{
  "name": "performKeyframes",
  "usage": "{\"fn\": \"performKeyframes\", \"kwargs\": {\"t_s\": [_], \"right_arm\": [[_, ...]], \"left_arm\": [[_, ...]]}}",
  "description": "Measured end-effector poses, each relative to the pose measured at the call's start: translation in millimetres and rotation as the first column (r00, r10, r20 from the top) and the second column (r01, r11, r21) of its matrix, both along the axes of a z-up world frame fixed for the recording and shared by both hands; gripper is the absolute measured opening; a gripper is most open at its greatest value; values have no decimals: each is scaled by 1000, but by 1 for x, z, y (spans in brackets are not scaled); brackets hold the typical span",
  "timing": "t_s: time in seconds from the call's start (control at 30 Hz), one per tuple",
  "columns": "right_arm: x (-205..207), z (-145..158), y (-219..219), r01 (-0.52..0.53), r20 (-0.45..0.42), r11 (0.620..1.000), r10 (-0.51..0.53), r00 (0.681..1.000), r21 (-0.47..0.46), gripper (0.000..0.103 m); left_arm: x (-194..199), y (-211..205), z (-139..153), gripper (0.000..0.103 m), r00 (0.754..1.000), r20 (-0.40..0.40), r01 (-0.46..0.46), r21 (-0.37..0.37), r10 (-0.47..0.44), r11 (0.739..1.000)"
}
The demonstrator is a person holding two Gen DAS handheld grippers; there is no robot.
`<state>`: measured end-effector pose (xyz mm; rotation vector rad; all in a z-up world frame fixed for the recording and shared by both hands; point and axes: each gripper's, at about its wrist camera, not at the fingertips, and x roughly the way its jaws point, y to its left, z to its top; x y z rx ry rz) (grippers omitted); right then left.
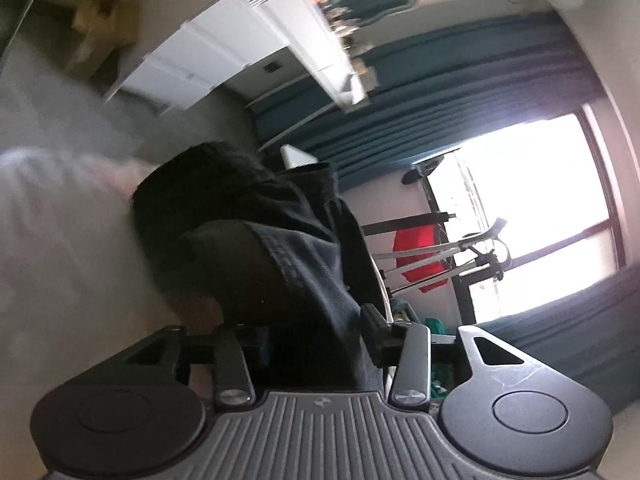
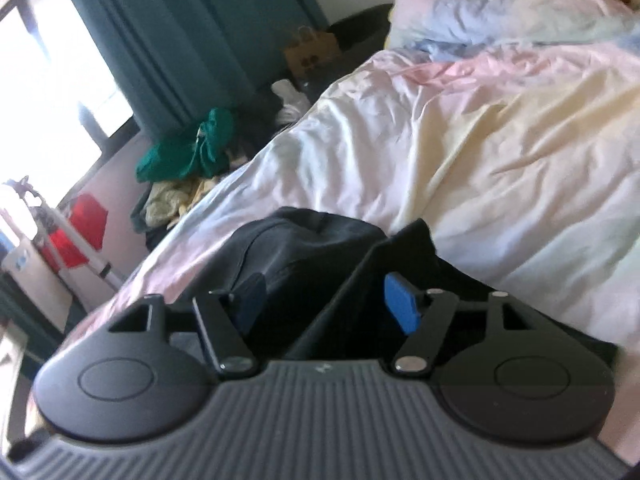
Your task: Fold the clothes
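A black garment [image 1: 256, 240] hangs bunched from my left gripper [image 1: 316, 336], whose jaws are shut on its cloth and hold it up off the bed; the view is tilted and blurred. In the right wrist view the same dark garment [image 2: 304, 252] lies on the pastel bed cover [image 2: 460, 140] and runs between the blue-padded fingers [image 2: 400, 304] of my right gripper [image 2: 328, 304]. Those fingers stand apart with cloth between them.
A pillow [image 2: 480, 16] lies at the bed's far end. A heap of green and yellow clothes [image 2: 188, 152] sits beside the bed. A drying rack with a red item [image 1: 420, 256] stands by the bright window [image 1: 532, 200] and teal curtains [image 1: 440, 100]. White cabinets [image 1: 208, 56] show at the upper left.
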<state>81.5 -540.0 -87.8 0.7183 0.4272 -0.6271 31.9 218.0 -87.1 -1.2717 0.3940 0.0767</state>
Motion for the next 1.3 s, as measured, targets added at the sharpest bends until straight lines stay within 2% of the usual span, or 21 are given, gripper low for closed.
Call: {"fn": "performKeyframes", "kwargs": {"t_s": [0.07, 0.13, 0.23, 0.3, 0.4, 0.43, 0.5, 0.6, 0.63, 0.67, 0.77, 0.87, 1.0, 1.03, 1.07, 1.17, 1.23, 1.3], "right_arm": [[-7, 1, 3, -30, -47, 998, 33, 998, 63, 70], [-11, -6, 0, -67, -33, 980, 74, 997, 185, 70], [-6, -20, -3, -81, -7, 949, 87, 996, 306, 70], [3, -24, -6, -72, -4, 948, 77, 997, 310, 69], [24, -26, -13, 3, -57, 971, 11, 998, 241, 60], [32, -28, -16, 31, -76, 974, -14, 997, 223, 53], [43, -39, -23, 58, -100, 971, -35, 994, 233, 16], [57, -43, -24, 79, -146, 973, -48, 988, 218, 7], [57, -38, -24, 87, -140, 973, -57, 989, 213, 7], [58, -34, -24, 94, -134, 973, -67, 989, 208, 6], [54, -8, -23, 89, -52, 972, -80, 995, 216, 6], [41, 37, -21, 23, 102, 978, -44, 994, 206, 6], [-13, 92, -14, -54, 328, 988, 4, 945, 143, 6], [-30, 99, -14, -68, 362, 989, 16, 932, 129, 6], [-48, 99, -17, -78, 361, 989, 29, 932, 123, 6], [-103, 71, -30, -91, 289, 983, 41, 957, 162, 6], [-129, 28, -43, -89, 180, 966, 45, 983, 242, 6], [-147, -16, -58, -76, 73, 936, 55, 996, 342, 6]], "left_arm": [[-7, 5, -5, 49, 1000, -11, 0, -55, -1, 998], [-17, 9, -9, 51, 1000, -12, 5, -99, -6, 995], [-26, 13, -13, 57, 999, -46, -12, -90, 8, 996], [-23, 16, -16, 57, 998, -63, -16, -82, 11, 997], [-7, 24, -20, 57, 998, -64, -19, -83, 14, 996], [0, 27, -21, 57, 998, -59, -16, -81, 11, 997], [15, 35, -21, 56, 999, -51, -7, -65, 3, 998], [31, 46, -22, 44, 997, -78, -19, -47, 15, 999], [36, 48, -22, 28, 996, -85, -15, -50, 11, 999], [41, 50, -23, 16, 996, -92, -12, -54, 7, 998], [50, 54, -6, 10, 995, -95, 10, -3, -10, 1000], [49, 60, 19, 9, 998, -56, 32, -13, -32, 999], [28, 69, 47, 8, 997, 11, 82, -10, -82, 997], [20, 70, 47, 8, 995, 8, 99, -3, -99, 995], [10, 71, 45, 8, 993, 0, 115, 7, -115, 993], [-23, 70, 26, 8, 986, -51, 161, 40, -159, 986], [-37, 68, 9, 9, 977, -119, 185, 64, -177, 981], [-46, 67, -11, 9, 963, -196, 202, 71, -185, 977]]}}
